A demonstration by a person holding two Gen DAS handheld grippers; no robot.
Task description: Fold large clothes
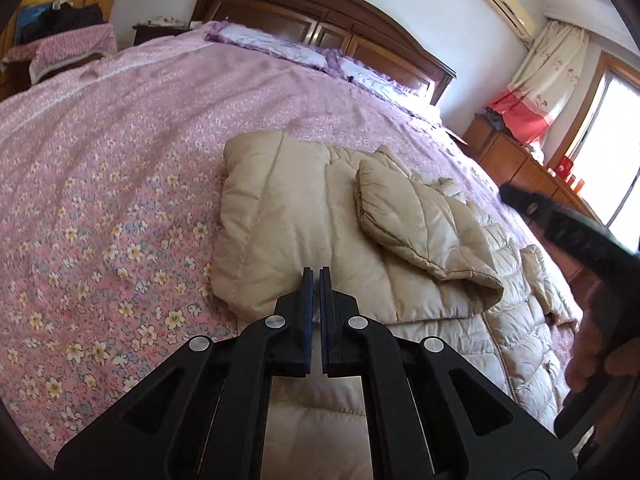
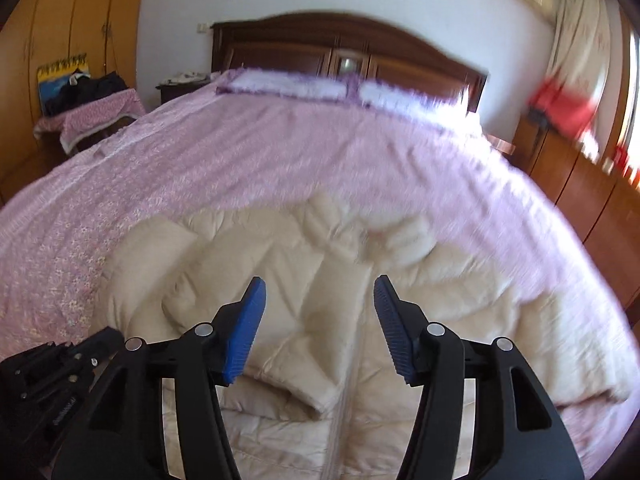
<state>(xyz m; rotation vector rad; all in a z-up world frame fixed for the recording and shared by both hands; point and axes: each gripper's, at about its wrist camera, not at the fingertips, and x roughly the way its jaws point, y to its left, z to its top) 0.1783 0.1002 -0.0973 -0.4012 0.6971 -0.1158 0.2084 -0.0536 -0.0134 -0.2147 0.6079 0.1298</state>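
Left wrist view: the beige puffer jacket (image 1: pixel 320 216) lies on the near right of the floral bedspread (image 1: pixel 100 200), its left sleeve (image 1: pixel 420 220) already folded across — left gripper (image 1: pixel 317 272) clenched, empty. Right wrist view, blurred: right gripper (image 2: pixel 320 284) released above the jacket — its right side looks still unfolded.

Both wrist views look from low over the bed (image 1: pixel 120 160) toward the headboard (image 2: pixel 344 40), sharing the jacket (image 1: pixel 304 220).
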